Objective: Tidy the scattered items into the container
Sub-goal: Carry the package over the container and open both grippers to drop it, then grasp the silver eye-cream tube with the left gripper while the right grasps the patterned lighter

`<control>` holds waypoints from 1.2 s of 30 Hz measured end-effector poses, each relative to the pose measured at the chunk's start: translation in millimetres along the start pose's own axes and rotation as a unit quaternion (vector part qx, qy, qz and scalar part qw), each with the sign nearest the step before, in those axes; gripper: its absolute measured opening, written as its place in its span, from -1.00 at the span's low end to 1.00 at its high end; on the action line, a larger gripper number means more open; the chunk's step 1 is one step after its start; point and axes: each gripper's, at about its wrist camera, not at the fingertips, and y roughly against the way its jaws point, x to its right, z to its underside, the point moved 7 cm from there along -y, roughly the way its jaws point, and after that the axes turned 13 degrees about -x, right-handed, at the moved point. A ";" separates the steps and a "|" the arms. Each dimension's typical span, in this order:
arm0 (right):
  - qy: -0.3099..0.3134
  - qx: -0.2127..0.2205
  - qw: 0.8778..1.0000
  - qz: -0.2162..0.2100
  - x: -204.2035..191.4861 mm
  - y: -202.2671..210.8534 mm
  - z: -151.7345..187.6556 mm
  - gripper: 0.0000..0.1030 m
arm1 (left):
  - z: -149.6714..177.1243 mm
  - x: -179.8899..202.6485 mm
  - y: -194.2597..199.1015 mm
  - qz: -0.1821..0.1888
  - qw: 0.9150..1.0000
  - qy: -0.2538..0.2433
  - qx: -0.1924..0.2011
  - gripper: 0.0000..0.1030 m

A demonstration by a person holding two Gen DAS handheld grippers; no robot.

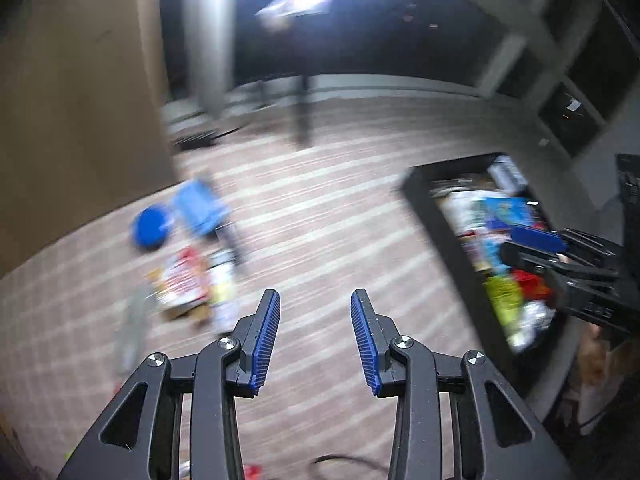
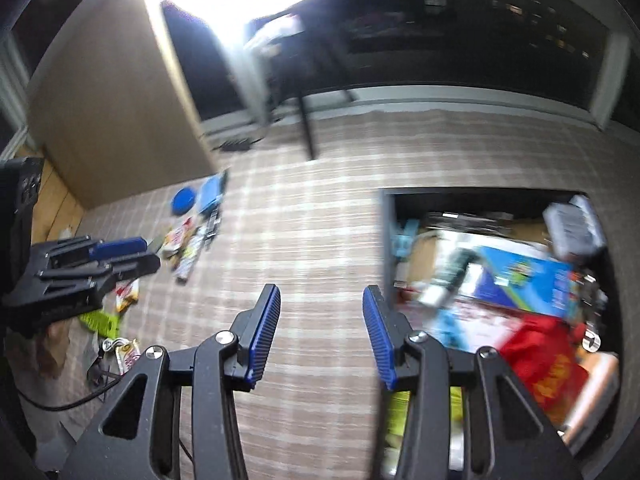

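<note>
Black container [image 2: 386, 240]; blue disc [image 2: 183, 201]

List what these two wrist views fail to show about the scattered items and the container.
- Floor pile, left wrist view: motion blur hides item types and count.
- Container, right wrist view: the right gripper covers its near corner; the contents are smeared.
- Container, left wrist view: the right gripper covers part of the contents.
- Labels: unreadable in both views.

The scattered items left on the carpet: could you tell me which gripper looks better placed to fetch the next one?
Probably left: the left gripper, open and empty, faces the scattered items, while the right gripper sits beside the container.
</note>
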 end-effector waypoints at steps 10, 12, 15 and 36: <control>0.049 -0.057 0.997 -0.017 -102.7 -70.9 -25.4 -0.18 | 26.8 -105.7 -20.4 -0.067 0.995 0.051 -0.045 -0.33; 0.053 -0.069 0.996 -0.018 -114.9 -84.2 -28.3 -0.17 | 29.9 -116.2 -26.5 -0.072 0.995 0.054 -0.052 -0.33; 0.056 -0.086 0.994 -0.019 -130.3 -104.6 -30.5 -0.18 | 32.7 -125.6 -35.6 -0.081 0.993 0.052 -0.062 -0.33; 0.070 -0.147 0.987 -0.018 -174.2 -176.0 -48.3 -0.18 | 40.7 -139.7 -78.8 -0.098 0.989 0.034 -0.102 -0.28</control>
